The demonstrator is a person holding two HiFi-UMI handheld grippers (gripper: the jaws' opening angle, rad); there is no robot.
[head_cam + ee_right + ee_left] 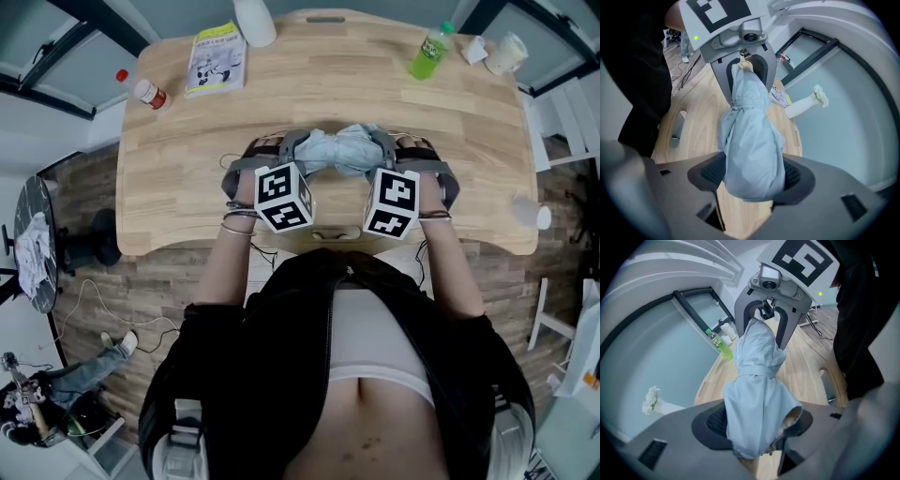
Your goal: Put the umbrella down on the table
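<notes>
A folded light-blue umbrella [342, 150] lies crosswise between my two grippers, over the near middle of the wooden table [319, 89]. My left gripper [291, 152] is shut on its left end; in the left gripper view the fabric [757, 390] bulges out between the jaws of that gripper [757, 427]. My right gripper [386, 150] is shut on the other end [750, 150], the cloth filling the jaws of that gripper [752, 176]. Each gripper view shows the opposite gripper facing it. Whether the umbrella touches the tabletop cannot be told.
On the far side of the table stand a green bottle [428, 52], a booklet [216, 58], a small red-capped bottle [150, 92], a white vase [253, 21] and cups [502, 52]. The table's curved front edge is close to the person's body.
</notes>
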